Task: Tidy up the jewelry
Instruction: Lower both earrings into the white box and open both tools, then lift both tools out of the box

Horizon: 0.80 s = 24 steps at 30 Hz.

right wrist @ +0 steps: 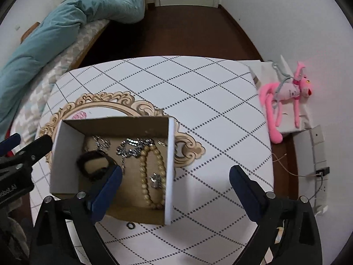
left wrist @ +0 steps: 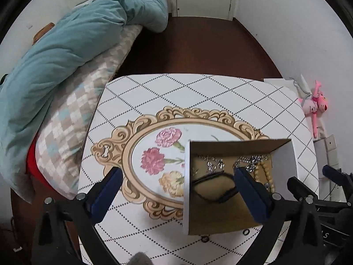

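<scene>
An open cardboard box (right wrist: 167,165) sits on the table (right wrist: 209,114), over the right end of the printed gold oval frame (right wrist: 106,101), its mouth facing up. Inside lie a beige bead strand (right wrist: 146,190) along the right wall with its long axis running from the near wall toward the far one, a dark hair tie (right wrist: 92,165) on the left, and silvery chain pieces (right wrist: 132,146) across the far side. Two small dark rings (right wrist: 130,225) rest on the table just outside the near wall. The right gripper (right wrist: 175,174) is spread wide and empty, straddling the box's right wall — one finger above the interior. The left gripper (left wrist: 176,176), also wide and empty, straddles the left wall. A pink plush toy (right wrist: 286,92) lies beyond the table's right edge; teal bedding (left wrist: 66,44) is heaped at left.
</scene>
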Available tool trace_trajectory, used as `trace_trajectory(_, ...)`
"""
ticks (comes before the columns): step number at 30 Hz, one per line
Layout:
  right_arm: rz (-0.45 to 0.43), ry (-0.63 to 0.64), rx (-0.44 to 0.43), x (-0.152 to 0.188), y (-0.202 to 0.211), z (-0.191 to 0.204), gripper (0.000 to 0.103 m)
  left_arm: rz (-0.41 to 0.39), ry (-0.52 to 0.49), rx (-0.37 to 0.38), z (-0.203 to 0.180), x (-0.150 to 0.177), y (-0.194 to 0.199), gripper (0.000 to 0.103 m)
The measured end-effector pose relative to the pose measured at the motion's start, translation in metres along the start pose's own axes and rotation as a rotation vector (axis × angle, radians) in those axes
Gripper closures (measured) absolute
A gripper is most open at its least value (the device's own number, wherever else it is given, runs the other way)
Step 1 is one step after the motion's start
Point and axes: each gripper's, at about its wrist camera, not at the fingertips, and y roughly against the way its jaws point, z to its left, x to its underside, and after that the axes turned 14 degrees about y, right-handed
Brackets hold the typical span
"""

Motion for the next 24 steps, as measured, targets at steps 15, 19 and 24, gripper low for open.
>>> trace_trajectory(15, -0.176, -0.015, 0.017, 0.02, 0.08, 0.012, 0.0, -0.116, 0.017, 0.036, 0.019, 0.024, 0.07, 0.0)
trace_trajectory(19, -0.173, -0.027, -0.016, 0.046, 0.077, 0.024, 0.0, -0.124, 0.018, 0.011, 0.032, 0.049, 0.073, 0.0)
trace_trajectory(24, -0.106, -0.033, -0.06, 0.081, 0.041, 0.041, 0.002, -0.065, 0.023, -0.033, 0.052, 0.087, 0.043, 0.0)
